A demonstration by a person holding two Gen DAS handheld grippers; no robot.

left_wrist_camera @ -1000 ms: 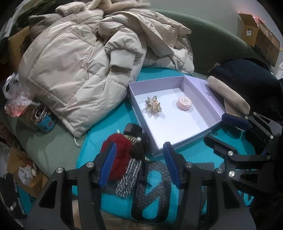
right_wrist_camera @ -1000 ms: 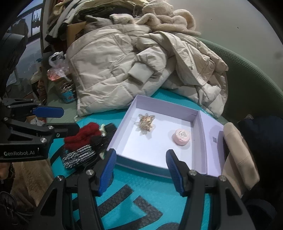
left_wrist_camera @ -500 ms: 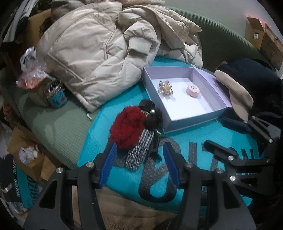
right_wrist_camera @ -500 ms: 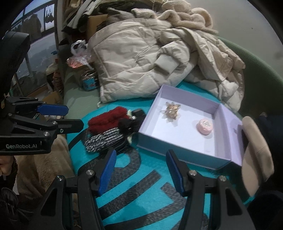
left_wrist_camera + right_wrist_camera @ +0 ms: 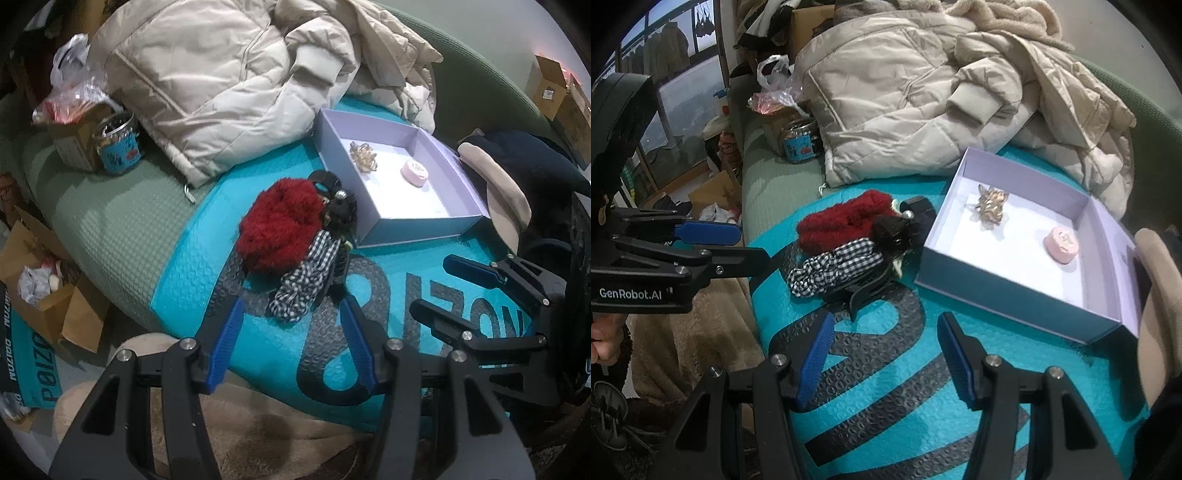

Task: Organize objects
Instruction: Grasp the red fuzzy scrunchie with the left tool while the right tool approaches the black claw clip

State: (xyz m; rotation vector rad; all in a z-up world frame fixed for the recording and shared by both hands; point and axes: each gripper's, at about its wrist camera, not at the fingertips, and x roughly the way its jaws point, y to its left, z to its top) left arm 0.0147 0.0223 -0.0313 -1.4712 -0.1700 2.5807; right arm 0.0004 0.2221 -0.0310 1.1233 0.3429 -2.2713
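A lilac open box sits on a teal bubble mailer. Inside it lie a gold clip and a pink round item. Left of the box lies a pile: a red fluffy scrunchie, a checked scrunchie and black hair clips. My left gripper is open and empty just in front of the pile. My right gripper is open and empty over the mailer, in front of the box.
A beige puffer jacket is heaped behind the box. A blue tin and a plastic bag stand at the left. A beige and dark hat lies right of the box. Cardboard boxes sit on the floor.
Both grippers have pulled back and away from the box, so the box and pile look smaller and farther. Both stay open and empty.
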